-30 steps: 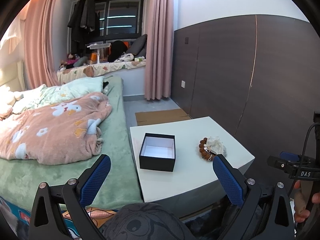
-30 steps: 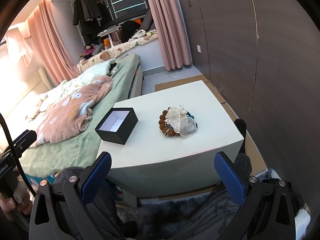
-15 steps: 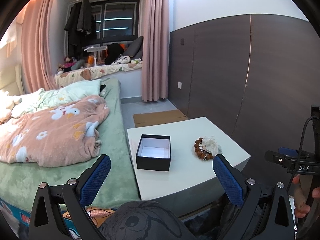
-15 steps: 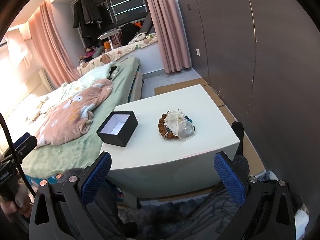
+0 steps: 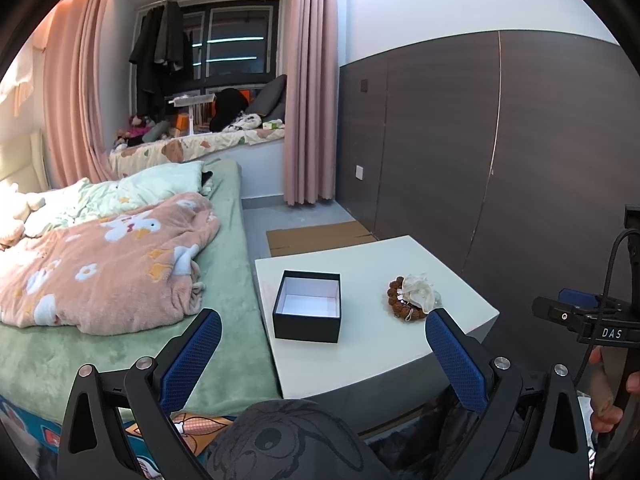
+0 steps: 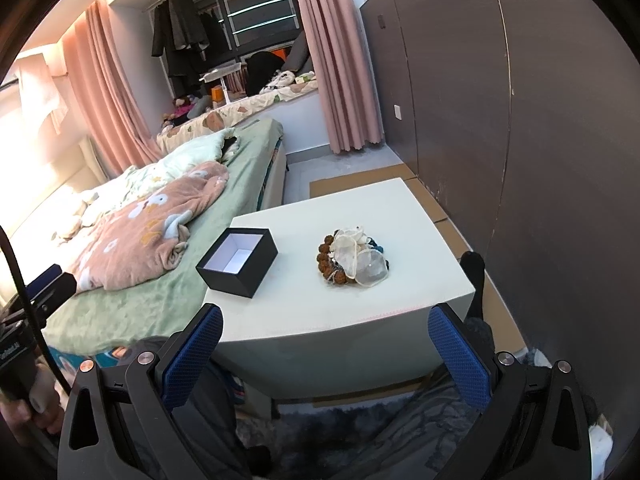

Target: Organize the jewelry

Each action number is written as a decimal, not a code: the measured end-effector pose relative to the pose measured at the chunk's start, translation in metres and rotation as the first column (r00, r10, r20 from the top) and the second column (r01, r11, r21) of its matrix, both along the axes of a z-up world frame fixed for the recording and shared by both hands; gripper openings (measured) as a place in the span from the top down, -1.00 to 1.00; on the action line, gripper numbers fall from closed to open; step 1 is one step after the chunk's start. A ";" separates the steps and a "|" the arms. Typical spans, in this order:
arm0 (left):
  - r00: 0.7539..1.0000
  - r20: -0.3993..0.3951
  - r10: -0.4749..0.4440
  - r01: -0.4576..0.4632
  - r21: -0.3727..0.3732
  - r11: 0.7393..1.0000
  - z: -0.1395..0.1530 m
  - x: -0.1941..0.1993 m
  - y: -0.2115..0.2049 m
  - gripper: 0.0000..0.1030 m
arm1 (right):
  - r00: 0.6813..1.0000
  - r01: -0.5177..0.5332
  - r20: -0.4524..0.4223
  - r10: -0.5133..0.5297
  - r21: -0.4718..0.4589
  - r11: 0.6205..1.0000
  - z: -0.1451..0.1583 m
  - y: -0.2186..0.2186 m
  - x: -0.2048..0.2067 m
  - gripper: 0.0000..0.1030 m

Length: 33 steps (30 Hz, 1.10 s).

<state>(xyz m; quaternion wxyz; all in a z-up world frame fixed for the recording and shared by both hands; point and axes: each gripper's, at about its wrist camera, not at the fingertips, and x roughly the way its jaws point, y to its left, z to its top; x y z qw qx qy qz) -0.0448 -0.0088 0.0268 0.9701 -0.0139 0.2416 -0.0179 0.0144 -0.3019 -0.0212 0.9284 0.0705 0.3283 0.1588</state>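
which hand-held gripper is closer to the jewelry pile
Neither clearly. Both are open, short of the table's near edge. The jewelry pile sits centred ahead of the right hand-held gripper, right of centre for the left hand-held gripper.

Home bedroom: bed (image 5: pixel 224 344) with pink floral blanket (image 5: pixel 100 264), white side table (image 5: pixel 384 344) just beside it, curtained window (image 5: pixel 232 52) beyond the bed

sharp, evenly lit fisheye views; warm glare at left, edges bowed.
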 end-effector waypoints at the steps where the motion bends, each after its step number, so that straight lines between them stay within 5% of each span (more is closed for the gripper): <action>1: 1.000 0.003 -0.001 0.001 0.000 1.000 0.001 0.000 0.000 -0.98 | 1.000 -0.001 0.002 0.001 0.000 1.000 0.001 -0.002 0.000 -1.00; 21: 0.999 0.014 -0.029 0.029 0.010 1.000 0.004 0.002 -0.003 -0.98 | 1.000 -0.005 0.030 0.005 -0.007 1.000 0.008 0.004 -0.004 -1.00; 33: 0.996 -0.024 -0.081 0.080 -0.012 0.997 -0.008 0.043 -0.012 -0.98 | 1.000 -0.003 -0.001 0.003 0.023 1.000 -0.011 -0.005 0.021 -1.00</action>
